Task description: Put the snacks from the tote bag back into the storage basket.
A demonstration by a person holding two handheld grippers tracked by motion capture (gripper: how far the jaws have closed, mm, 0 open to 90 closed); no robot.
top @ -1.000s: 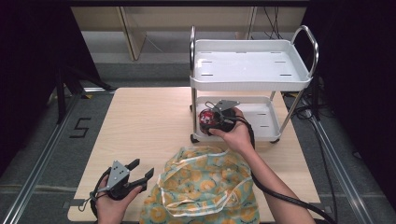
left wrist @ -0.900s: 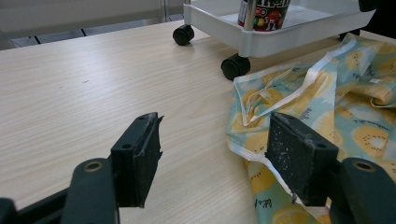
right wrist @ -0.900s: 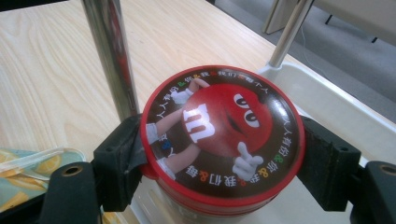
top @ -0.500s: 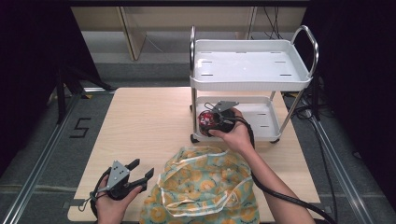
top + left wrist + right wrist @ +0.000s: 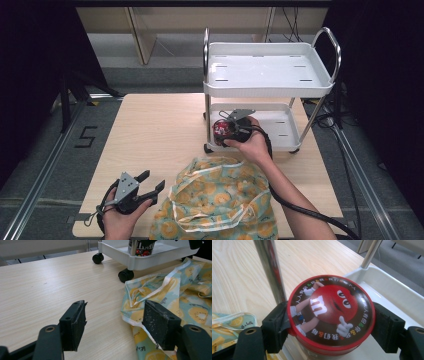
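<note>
- Right claw [image 5: 329,322]: clamped on a red-lidded candy tin [image 5: 331,312] by its rim, the tin at the lower shelf of a white cart [image 5: 280,131].
- Risk, pole: chrome cart post [image 5: 270,270] stands just beside the claw's one jaw; a sideways shift could knock it and jar the tin loose.
- Risk, grip: round smooth lid edge may slip out.
- Left claw [image 5: 113,322]: spread apart and holding nothing, with a fruit-print cloth bag [image 5: 175,290] just beside one jaw; the hem could snag.

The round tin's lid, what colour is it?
Red-rimmed lid with a red cartoon candy figure on dark brown; clearest in the right gripper view.
</note>
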